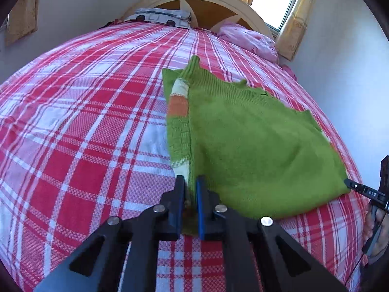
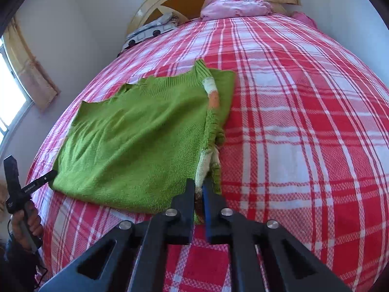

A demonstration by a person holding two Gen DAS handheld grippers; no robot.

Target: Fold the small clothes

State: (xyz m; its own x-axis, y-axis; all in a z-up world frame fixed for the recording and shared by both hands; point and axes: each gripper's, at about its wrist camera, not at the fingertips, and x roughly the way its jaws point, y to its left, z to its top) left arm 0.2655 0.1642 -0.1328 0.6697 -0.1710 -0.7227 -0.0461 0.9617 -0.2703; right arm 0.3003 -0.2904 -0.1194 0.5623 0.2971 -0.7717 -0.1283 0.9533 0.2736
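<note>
- We are holding the left gripper (image 1: 190, 182) with its two fingers (image 1: 179, 194) drawn close together, pinching the near left corner of the green sweater (image 1: 255, 150) between them.
- We are holding the right gripper (image 2: 199, 187) with its fingers (image 2: 189, 194) likewise drawn close together, pinching the near right corner of the same sweater.
- The sweater is lying flat on the red-and-white plaid bedcover (image 1: 85, 146), extending ahead of both pairs of fingers, away from us toward the headboard (image 1: 194, 0).
- In the left wrist view, the bulk of the green knit is lying ahead and to the right of the fingers; a folded-in sleeve with cream and orange bands (image 1: 178, 97) is running straight ahead of the fingertips.
- In the right wrist view, the bulk of the knit is lying ahead and to the left of the fingers, and the same banded sleeve is running ahead of the fingertips along the sweater's right edge.
- The right gripper is showing at the far right of the left wrist view, touching the sweater's corner, with a hand (image 1: 375, 221) wrapped around its handle.
- The left gripper is showing at the far left of the right wrist view in the same manner.
- Far beyond the fingers, a pink bundle (image 1: 248, 39) and a grey patterned pillow (image 1: 160, 17) are resting against the headboard, well apart from the sweater.
</note>
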